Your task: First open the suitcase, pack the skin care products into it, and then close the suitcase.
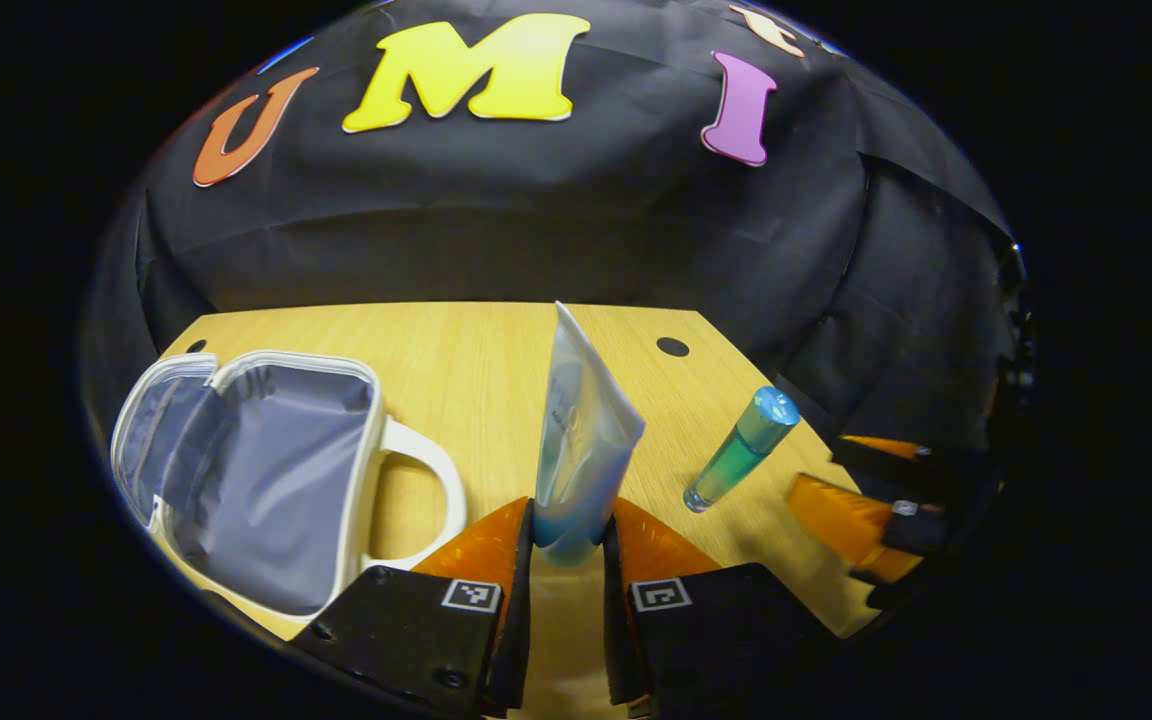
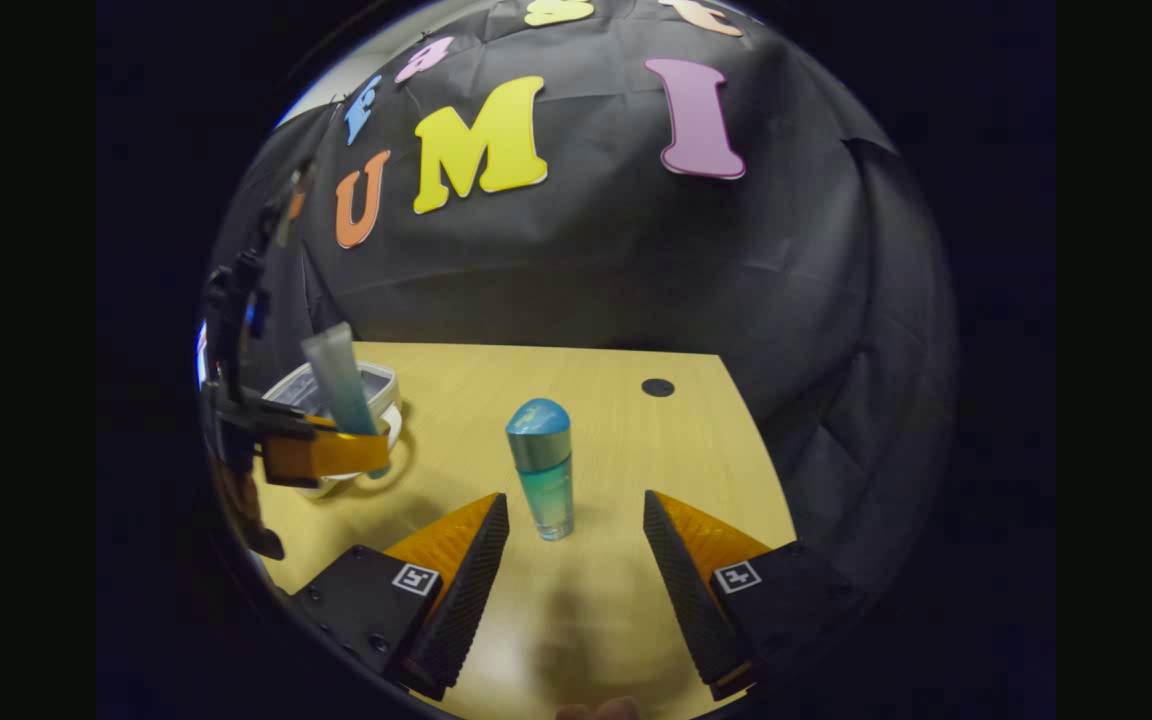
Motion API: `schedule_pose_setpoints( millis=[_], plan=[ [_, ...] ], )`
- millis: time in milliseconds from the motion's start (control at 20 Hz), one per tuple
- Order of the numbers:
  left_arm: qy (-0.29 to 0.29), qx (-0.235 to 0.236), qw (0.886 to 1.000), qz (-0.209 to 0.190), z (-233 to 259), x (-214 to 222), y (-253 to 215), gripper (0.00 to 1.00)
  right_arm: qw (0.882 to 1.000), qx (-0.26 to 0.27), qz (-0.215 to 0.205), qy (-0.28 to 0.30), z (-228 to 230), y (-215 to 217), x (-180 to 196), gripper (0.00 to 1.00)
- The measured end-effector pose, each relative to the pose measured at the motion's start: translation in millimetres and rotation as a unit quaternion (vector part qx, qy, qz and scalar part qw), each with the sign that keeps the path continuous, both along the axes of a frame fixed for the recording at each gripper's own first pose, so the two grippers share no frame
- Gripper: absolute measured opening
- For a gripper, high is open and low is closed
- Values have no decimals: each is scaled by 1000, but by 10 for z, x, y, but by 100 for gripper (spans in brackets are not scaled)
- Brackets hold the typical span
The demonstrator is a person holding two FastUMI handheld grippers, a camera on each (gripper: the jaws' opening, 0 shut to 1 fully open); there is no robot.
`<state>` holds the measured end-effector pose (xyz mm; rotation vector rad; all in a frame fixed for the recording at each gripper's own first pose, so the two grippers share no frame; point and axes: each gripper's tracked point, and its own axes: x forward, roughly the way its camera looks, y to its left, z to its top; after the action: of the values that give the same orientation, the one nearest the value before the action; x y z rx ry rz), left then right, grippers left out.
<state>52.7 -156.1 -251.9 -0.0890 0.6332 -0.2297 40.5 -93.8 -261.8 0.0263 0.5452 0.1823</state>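
Left gripper [image 1: 568, 540], bottom centre, clamps tube [image 1: 581, 440] upright; carry it over open suitcase [image 1: 266, 470] (lower left) before releasing. Right gripper [image 2: 576, 535] gapes around bottle [image 2: 542, 466].

You will find no legible text: the tube's [image 1: 576, 440] print is too blurred to read.

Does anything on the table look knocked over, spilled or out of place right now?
Nothing stands out. The suitcase lies open on the table, the bottle stands upright with its cap on, and the left gripper holds the tube upright by its lower end. No spill shows on the wood.
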Motion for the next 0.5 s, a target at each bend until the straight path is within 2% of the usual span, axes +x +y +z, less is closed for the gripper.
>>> schedule_pose_setpoints(
  millis=[400,500],
  plan=[
    [-10,-10,999,53,520,-428,611,33,999,25,-21,43,-474,254,443,81],
    [-9,-5,998,68,569,-510,804,33,998,25,-23,47,-537,271,499,77]
  ],
)
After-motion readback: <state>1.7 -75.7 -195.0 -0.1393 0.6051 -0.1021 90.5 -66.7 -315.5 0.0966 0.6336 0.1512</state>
